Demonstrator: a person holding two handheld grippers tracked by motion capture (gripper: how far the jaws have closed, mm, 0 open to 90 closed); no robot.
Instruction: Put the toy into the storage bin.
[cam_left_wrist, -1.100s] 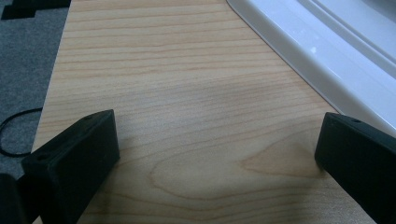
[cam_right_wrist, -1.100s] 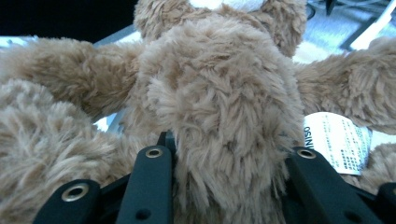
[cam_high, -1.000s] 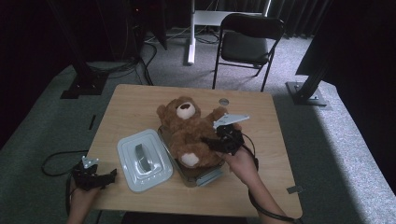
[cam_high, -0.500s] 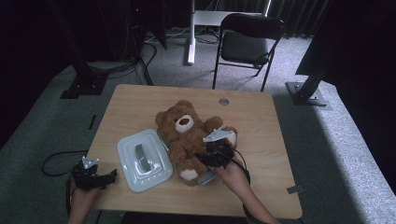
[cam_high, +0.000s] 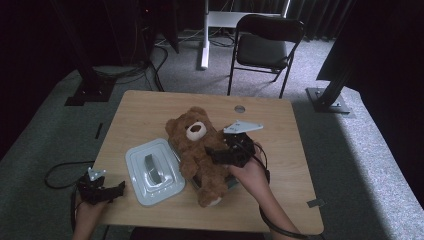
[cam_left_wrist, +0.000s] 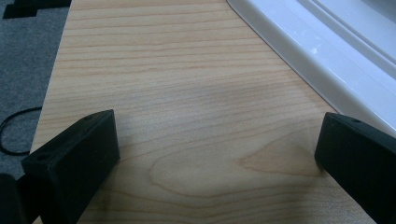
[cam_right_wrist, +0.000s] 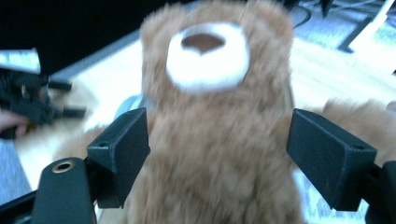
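Wooden table (cam_high: 280, 130): teddy bear (cam_high: 200, 150) lies in a container beside its white lid (cam_high: 152, 172). Right gripper (cam_right_wrist: 217, 156) spread around its torso, should close gently mid-body; left gripper (cam_left_wrist: 210, 158) spread, empty

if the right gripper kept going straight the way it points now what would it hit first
Most likely the teddy bear: the right gripper has its open jaws on either side of the bear's torso, so the body lies straight ahead, though the blur hides the exact gap.
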